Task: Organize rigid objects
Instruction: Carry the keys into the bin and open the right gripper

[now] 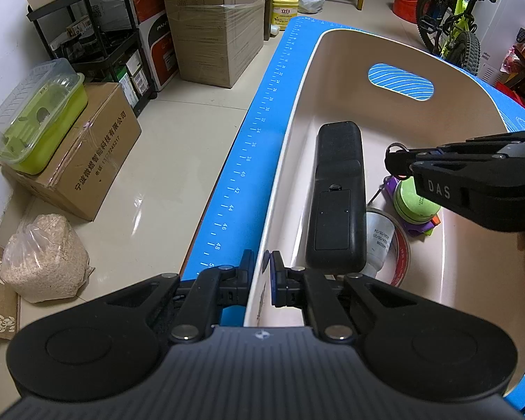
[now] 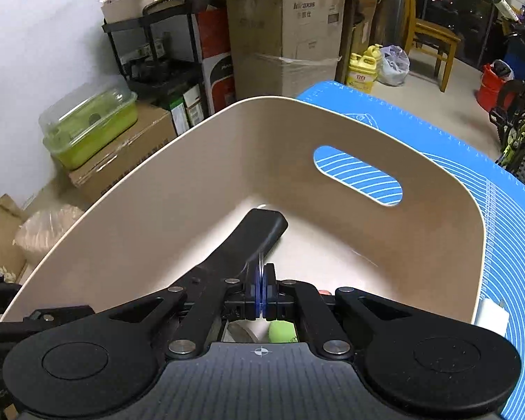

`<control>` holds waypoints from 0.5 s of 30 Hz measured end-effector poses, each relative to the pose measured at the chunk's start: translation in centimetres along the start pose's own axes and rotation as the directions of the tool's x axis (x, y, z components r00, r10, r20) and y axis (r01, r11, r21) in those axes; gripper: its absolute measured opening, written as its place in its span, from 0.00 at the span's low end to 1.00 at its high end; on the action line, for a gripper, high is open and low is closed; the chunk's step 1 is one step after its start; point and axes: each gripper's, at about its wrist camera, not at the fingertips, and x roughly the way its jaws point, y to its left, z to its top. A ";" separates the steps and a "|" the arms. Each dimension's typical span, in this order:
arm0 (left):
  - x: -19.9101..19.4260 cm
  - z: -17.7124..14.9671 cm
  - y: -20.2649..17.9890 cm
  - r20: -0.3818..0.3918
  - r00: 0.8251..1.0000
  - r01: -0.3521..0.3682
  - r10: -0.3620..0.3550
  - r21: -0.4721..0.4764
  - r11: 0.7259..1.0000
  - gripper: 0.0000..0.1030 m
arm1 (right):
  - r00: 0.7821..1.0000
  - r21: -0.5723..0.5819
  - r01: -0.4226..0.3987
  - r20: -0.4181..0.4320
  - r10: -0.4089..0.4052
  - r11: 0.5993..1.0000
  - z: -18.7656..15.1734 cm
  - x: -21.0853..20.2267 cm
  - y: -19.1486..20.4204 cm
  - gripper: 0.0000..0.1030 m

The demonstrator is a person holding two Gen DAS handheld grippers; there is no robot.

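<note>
A beige plastic basket [image 1: 472, 105] stands on a blue measuring mat [image 1: 259, 133]. Inside lie a black remote control [image 1: 336, 192], a green ball [image 1: 413, 203] on purple pieces, a white cylinder [image 1: 379, 238] and a roll of tape [image 1: 400, 259]. My left gripper [image 1: 260, 273] straddles the basket's near left rim, shut on the wall. My right gripper [image 1: 397, 162] hangs over the basket's inside, shut on a thin metal key ring [image 1: 395, 147]; in the right wrist view its pads [image 2: 260, 290] pinch the thin ring edge-on, above the remote [image 2: 248, 241] and the ball [image 2: 281, 330].
The mat's left edge drops to a tiled floor [image 1: 178, 161] with cardboard boxes [image 1: 87, 154], a green lidded container [image 1: 42, 119], a bag of grain [image 1: 45, 259] and a black shelf [image 1: 101, 42]. A bicycle [image 1: 455, 24] and a wooden chair [image 2: 434, 42] stand beyond the table.
</note>
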 end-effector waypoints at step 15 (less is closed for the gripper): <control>0.0 0.0 0.0 0.000 1.000 0.000 0.000 0.001 1.000 0.10 | 0.995 -0.070 -0.034 -0.101 0.026 0.997 -1.3 0.1 1.3 0.13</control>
